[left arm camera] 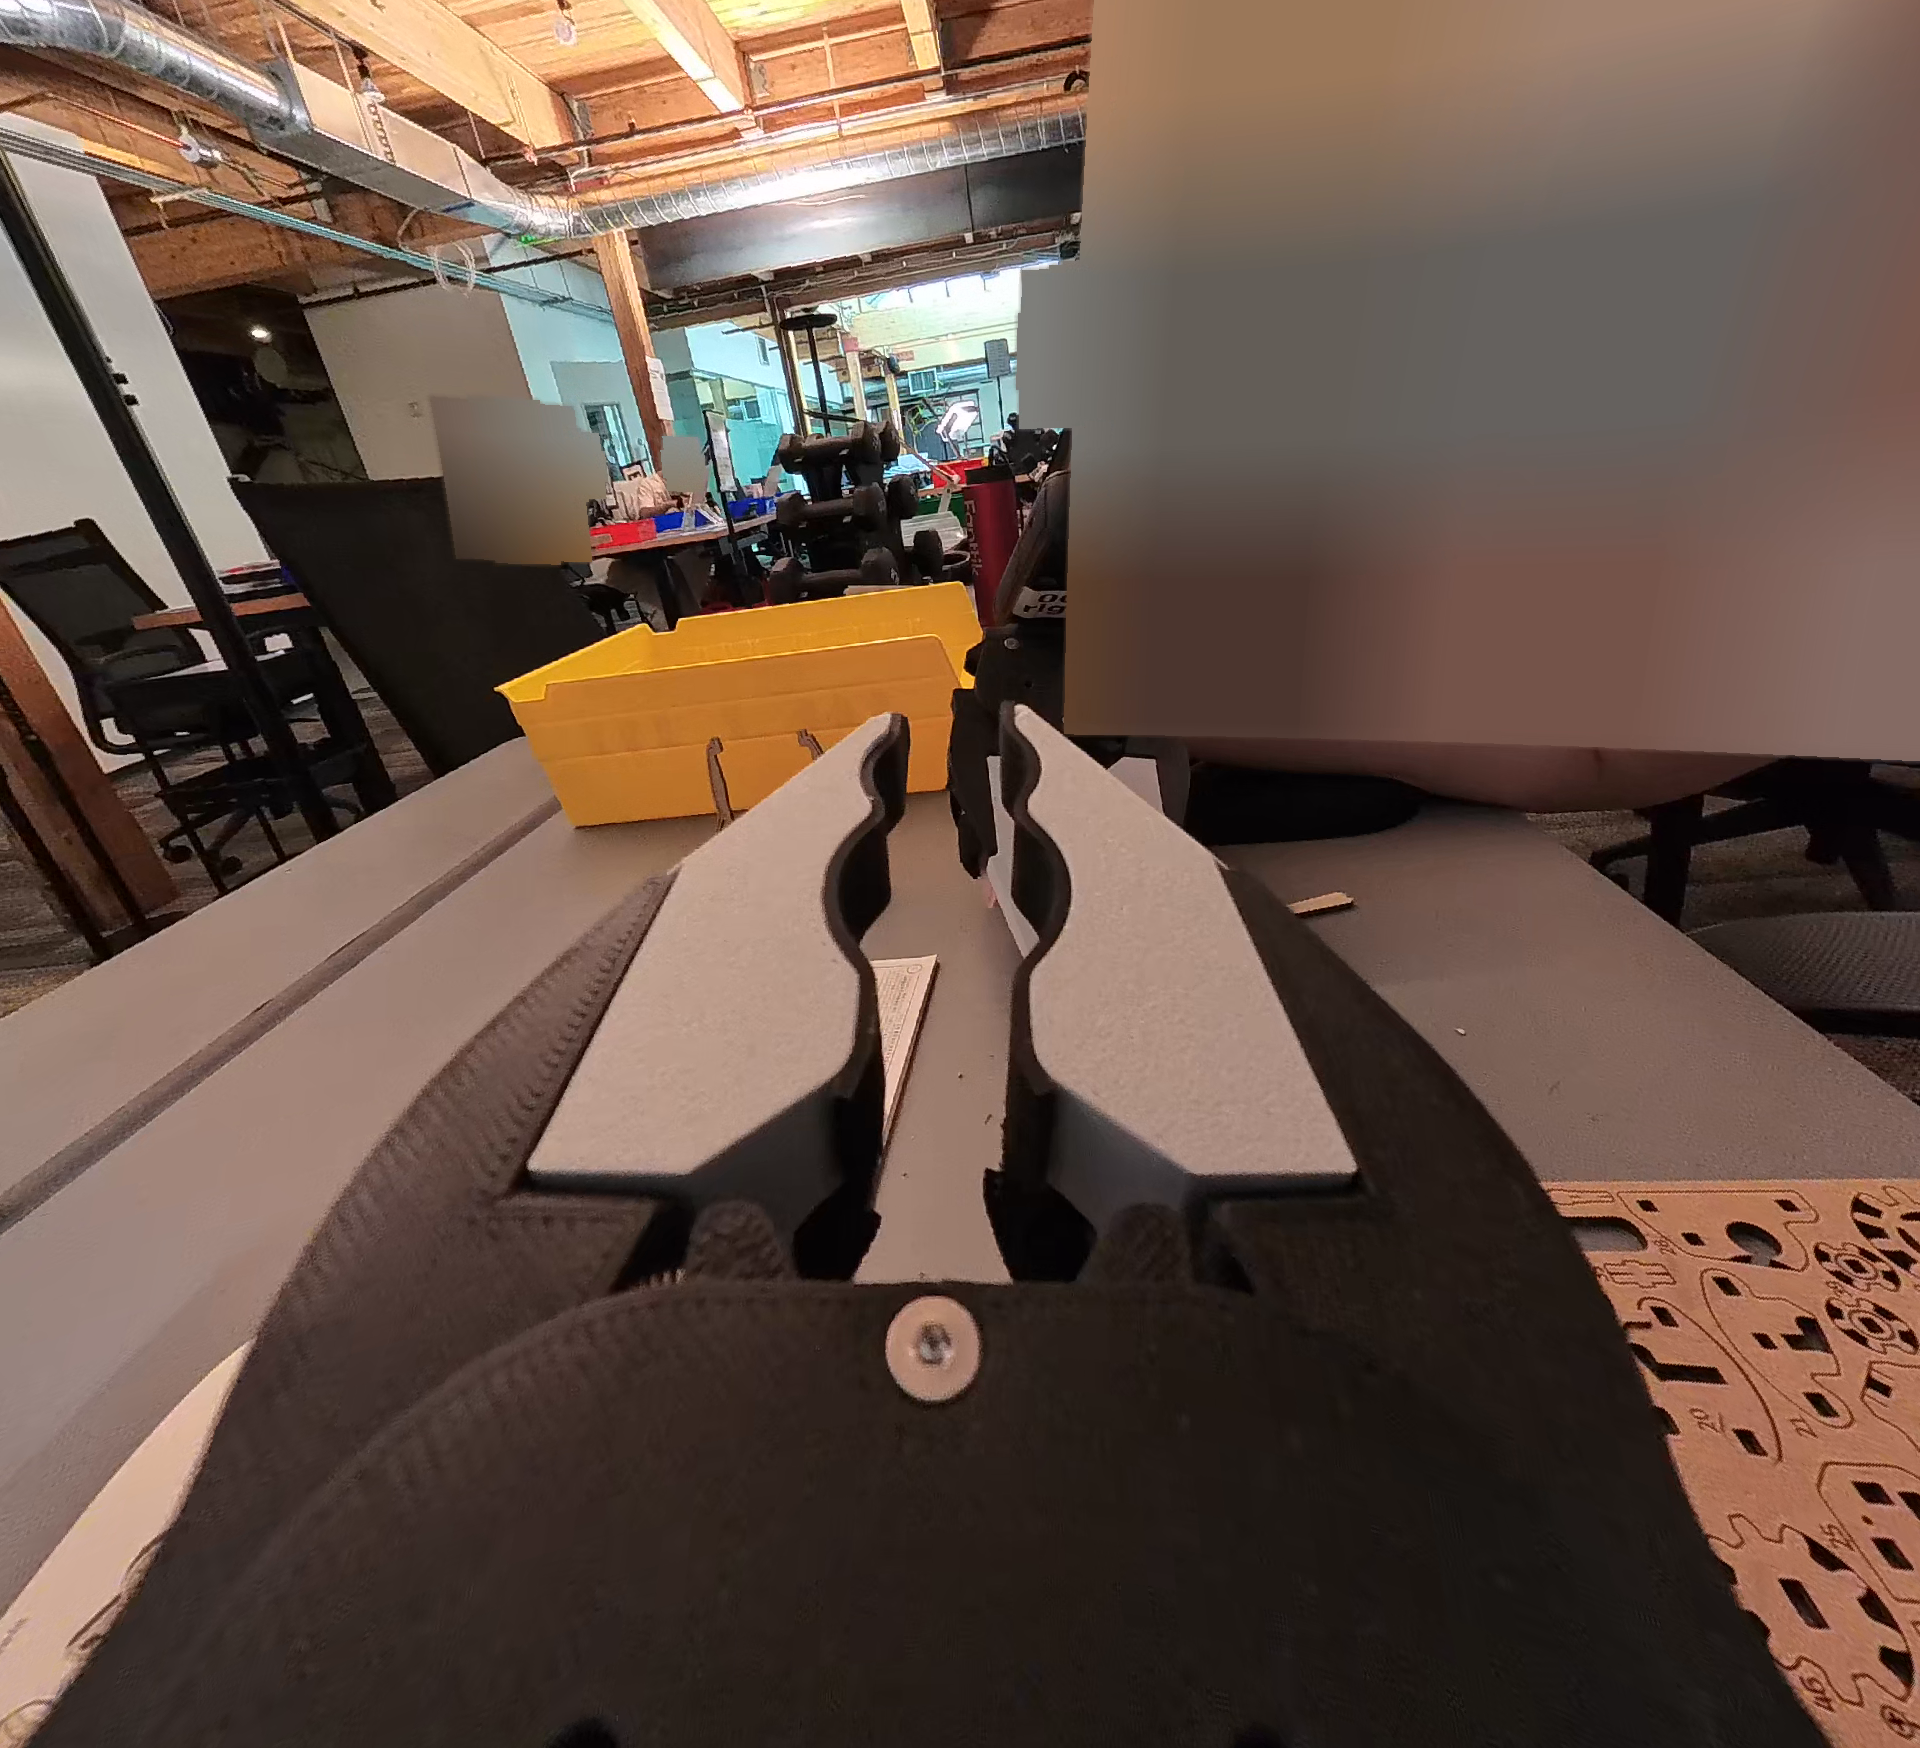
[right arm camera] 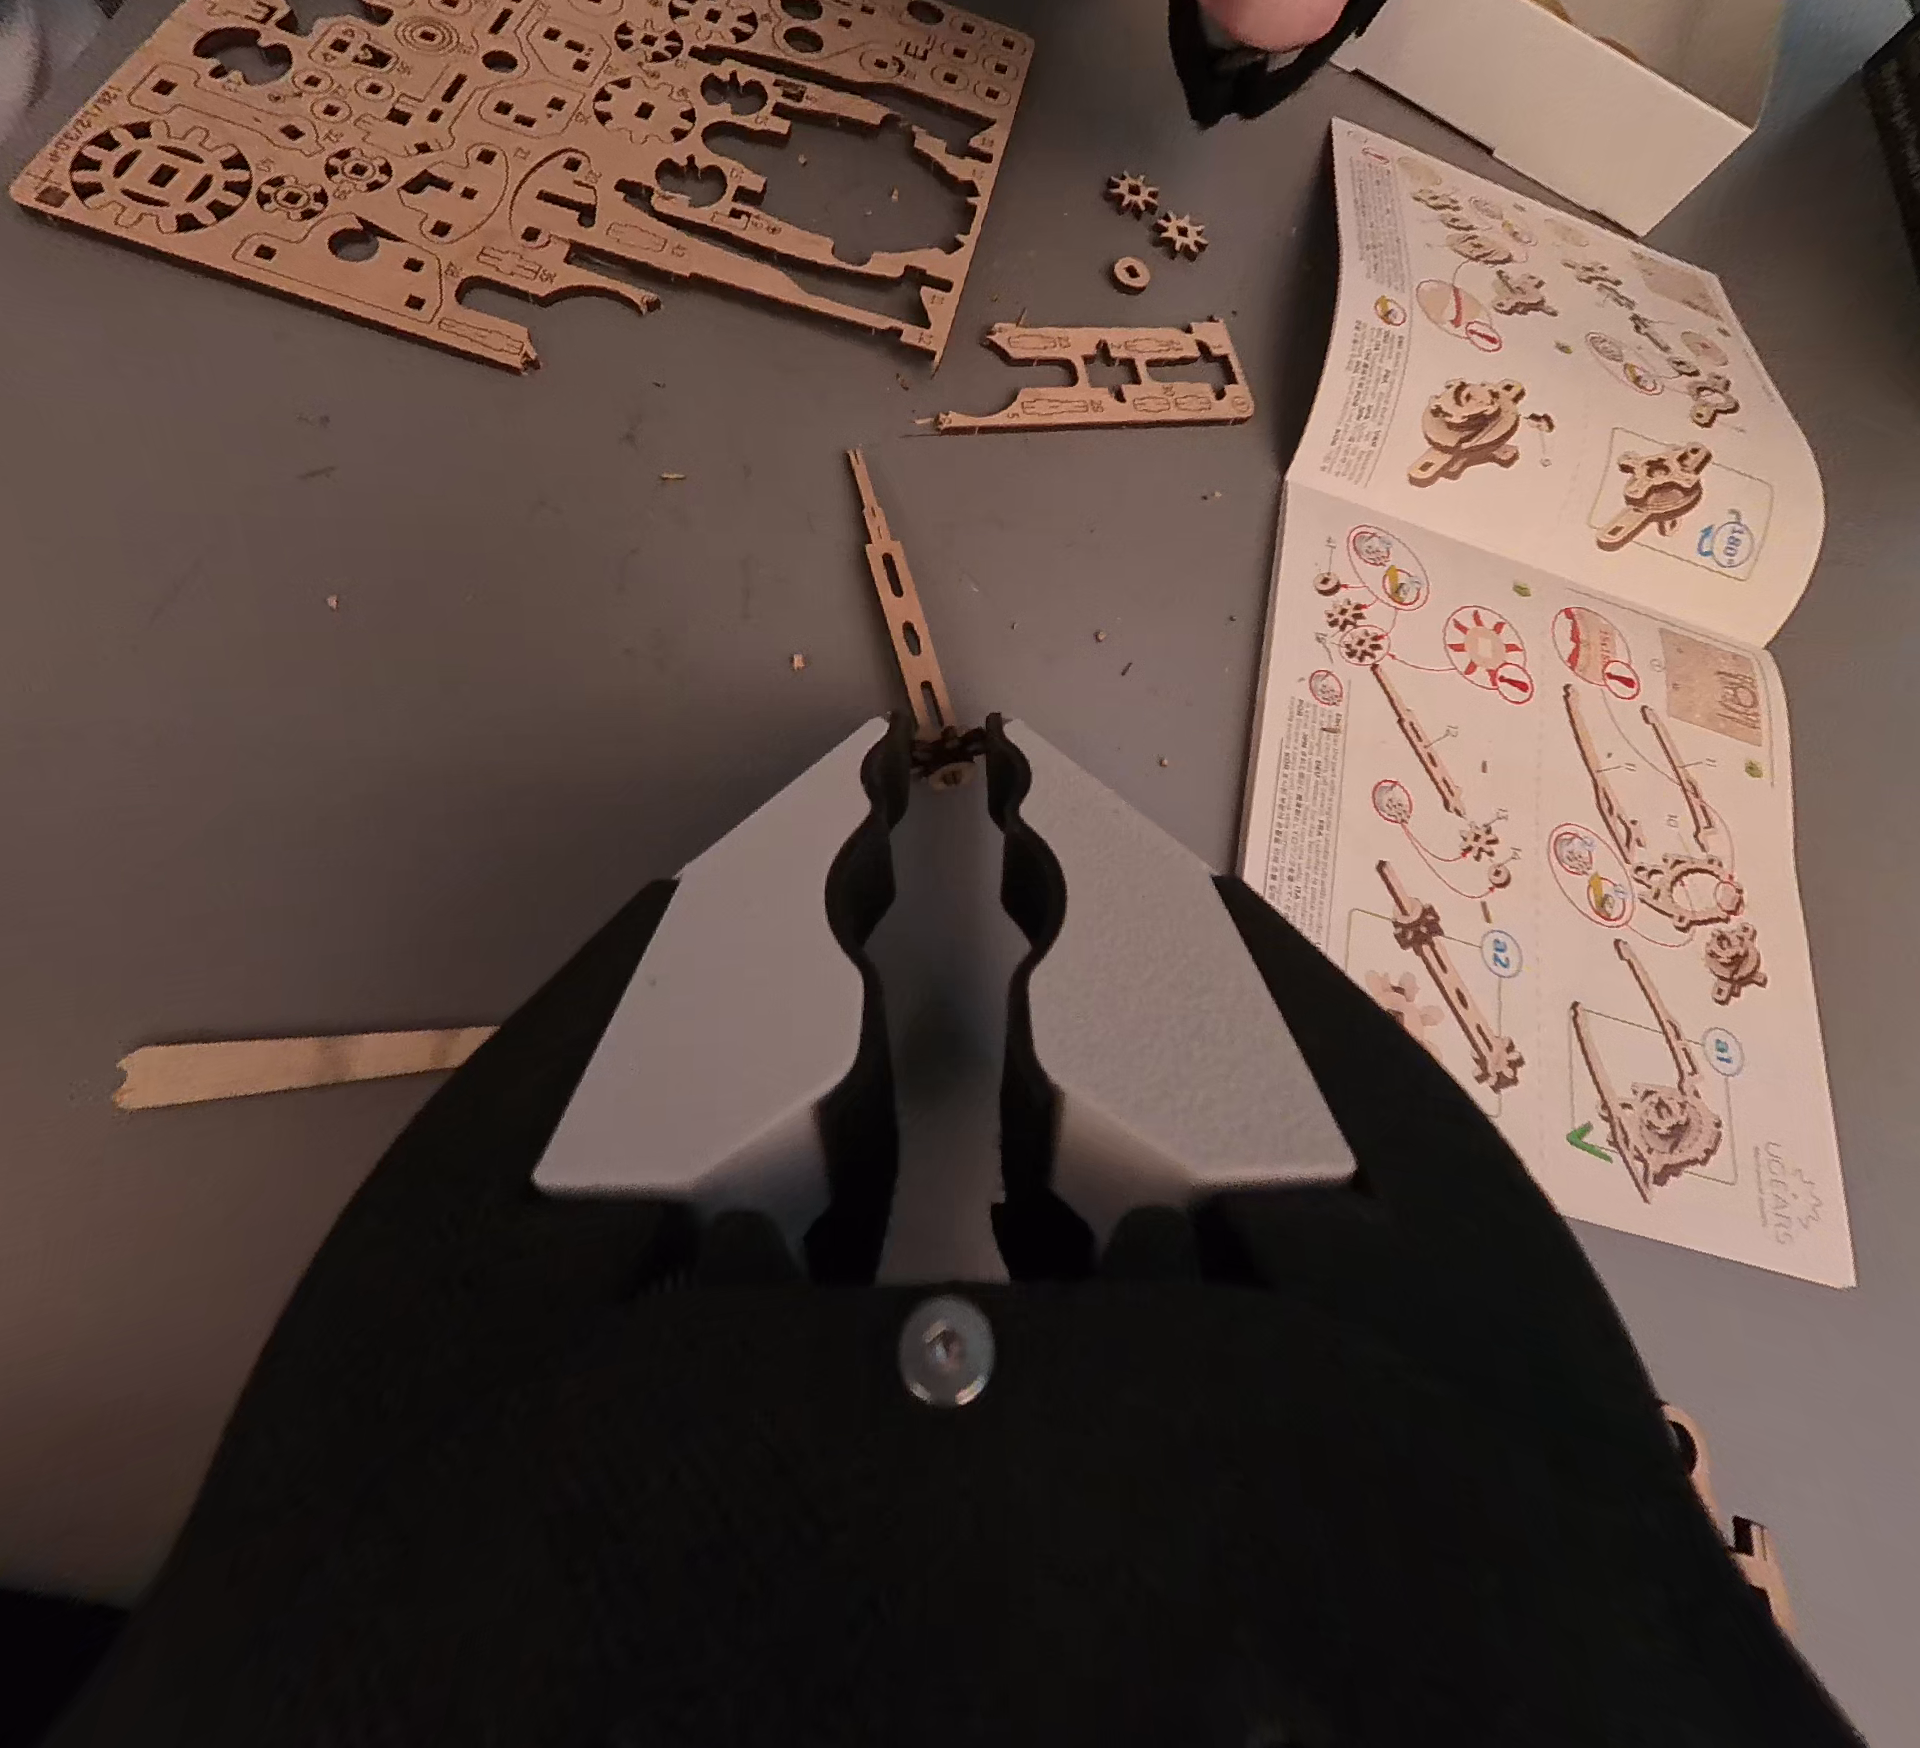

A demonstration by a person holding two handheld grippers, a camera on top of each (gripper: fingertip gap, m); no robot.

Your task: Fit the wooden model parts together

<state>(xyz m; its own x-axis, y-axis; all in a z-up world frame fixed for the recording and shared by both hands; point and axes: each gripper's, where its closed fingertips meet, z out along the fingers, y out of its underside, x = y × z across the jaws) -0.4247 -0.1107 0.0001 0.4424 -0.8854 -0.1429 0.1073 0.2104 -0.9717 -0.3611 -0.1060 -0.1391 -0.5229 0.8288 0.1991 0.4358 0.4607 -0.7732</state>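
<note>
Currently a small wooden gear [right arm camera: 943, 756] is pinched at the tips of the right tongs [right arm camera: 943, 742], seated on the near end of a slotted wooden strip [right arm camera: 902, 609] lying on the grey bench [right arm camera: 416, 659]; the left tongs [left arm camera: 951, 799] are spread, holding nothing. For a clean fit, the gear should be kept square and pressed gently. Printed writing is borne by the instruction booklet [right arm camera: 1538, 659] on the right.

A slim slotted wooden strip [right arm camera: 902, 609] is seen at frame centre, a small toothed gear [right arm camera: 945, 756] fitted at its near end. Two loose gears [right arm camera: 1155, 210] lie flat at upper right of centre.
</note>
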